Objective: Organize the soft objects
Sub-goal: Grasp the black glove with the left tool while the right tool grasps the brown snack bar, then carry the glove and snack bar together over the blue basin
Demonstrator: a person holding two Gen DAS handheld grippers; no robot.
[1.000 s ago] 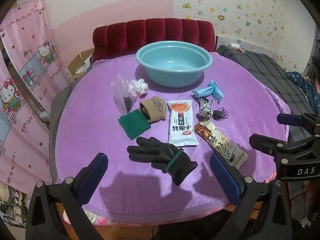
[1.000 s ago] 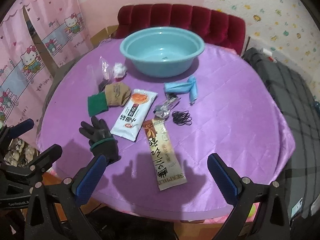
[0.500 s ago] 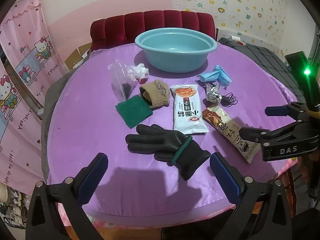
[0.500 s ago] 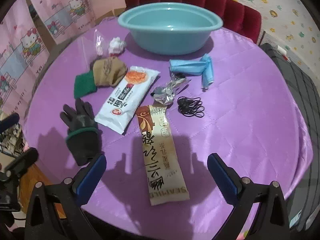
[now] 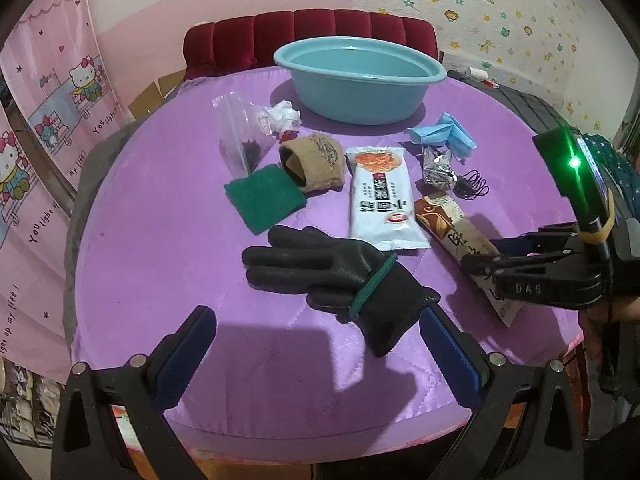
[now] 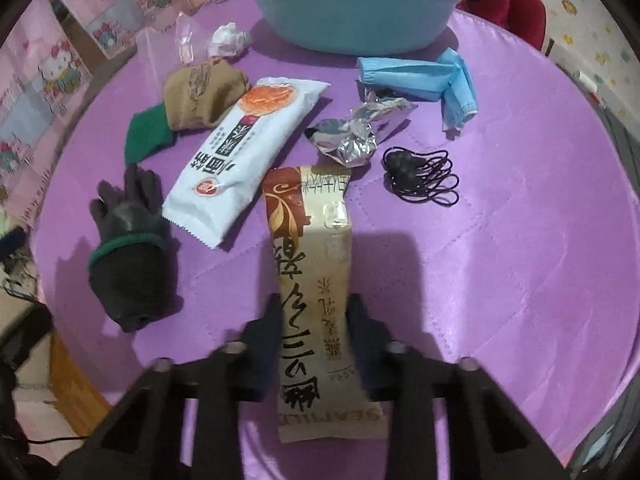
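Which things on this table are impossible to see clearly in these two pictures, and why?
- Basin inside: right wrist view, its own wall hides it.
- Brown packet near end: left wrist view, covered by the right gripper, whose jaws are closing around it.
- Clear bag contents: left wrist view, too small.
- Green cloth: right wrist view, partly under the tan sock.

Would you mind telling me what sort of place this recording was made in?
Probably a room in a home, perhaps a child's: cartoon-cat pink curtains, star-and-flower wallpaper, and a red tufted sofa back behind a round table in a purple quilted cloth.
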